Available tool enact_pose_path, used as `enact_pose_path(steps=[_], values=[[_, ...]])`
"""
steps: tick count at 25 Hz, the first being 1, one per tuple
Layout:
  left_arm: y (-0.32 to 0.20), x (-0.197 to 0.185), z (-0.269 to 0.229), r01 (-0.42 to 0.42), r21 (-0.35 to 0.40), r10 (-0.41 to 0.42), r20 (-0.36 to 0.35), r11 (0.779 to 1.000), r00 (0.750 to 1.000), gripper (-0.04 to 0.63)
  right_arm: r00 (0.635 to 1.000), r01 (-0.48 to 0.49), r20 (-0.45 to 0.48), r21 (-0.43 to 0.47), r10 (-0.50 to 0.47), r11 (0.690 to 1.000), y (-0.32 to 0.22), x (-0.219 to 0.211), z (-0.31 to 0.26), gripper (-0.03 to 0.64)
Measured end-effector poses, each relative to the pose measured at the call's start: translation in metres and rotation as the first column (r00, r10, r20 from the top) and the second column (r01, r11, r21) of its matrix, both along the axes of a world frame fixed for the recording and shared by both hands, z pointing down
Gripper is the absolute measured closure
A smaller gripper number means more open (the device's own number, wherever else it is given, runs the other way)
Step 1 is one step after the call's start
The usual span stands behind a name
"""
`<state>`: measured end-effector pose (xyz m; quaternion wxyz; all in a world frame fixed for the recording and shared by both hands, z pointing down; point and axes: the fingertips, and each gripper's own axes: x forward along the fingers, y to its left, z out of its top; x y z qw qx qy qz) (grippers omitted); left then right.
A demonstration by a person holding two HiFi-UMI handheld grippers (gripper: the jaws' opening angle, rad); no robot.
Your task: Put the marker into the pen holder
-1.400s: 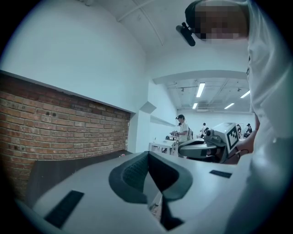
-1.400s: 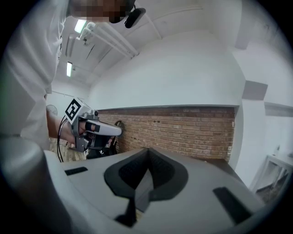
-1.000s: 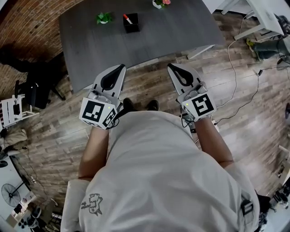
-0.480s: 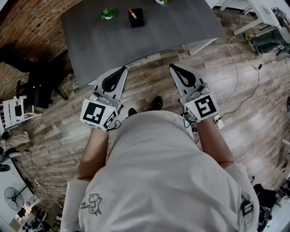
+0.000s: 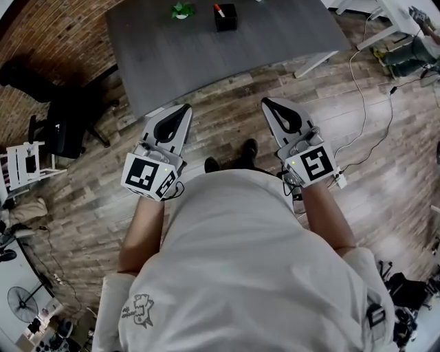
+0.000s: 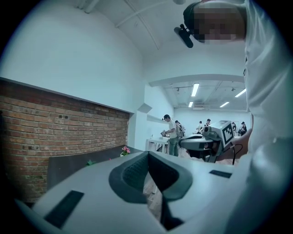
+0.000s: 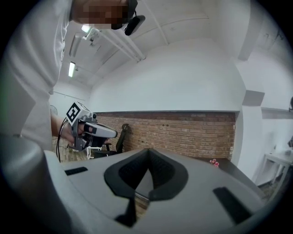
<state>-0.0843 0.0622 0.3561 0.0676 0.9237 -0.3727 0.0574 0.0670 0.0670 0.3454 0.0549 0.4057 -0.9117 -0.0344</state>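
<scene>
The marker [image 5: 218, 9] is seen standing in the black pen holder [image 5: 226, 18] on the grey table [image 5: 172, 62], well apart from both tools, so the task is judged done; the left gripper [image 5: 183, 110] is pressed shut on nothing; the right gripper [image 5: 268, 104] is likewise closed and empty; both are best held level and clear of the table, so that the holder is not knocked.
</scene>
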Motion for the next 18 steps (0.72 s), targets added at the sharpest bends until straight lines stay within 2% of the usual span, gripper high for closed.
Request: enact_pose_path(steps=[11, 18], values=[[0.039, -0.063, 0.008, -0.036, -0.006, 0.036, -0.017, 0.999, 0.999, 0.584, 0.996, -0.084, 0.003, -0.005, 0.084, 0.996, 0.044, -0.054, 0.002, 0.612], [0.049, -0.085, 0.005, -0.055, 0.009, 0.055, -0.023, 0.998, 0.998, 0.584, 0.993, -0.120, 0.012, 0.006, 0.120, 0.993, 0.059, -0.074, 0.002, 0.612]])
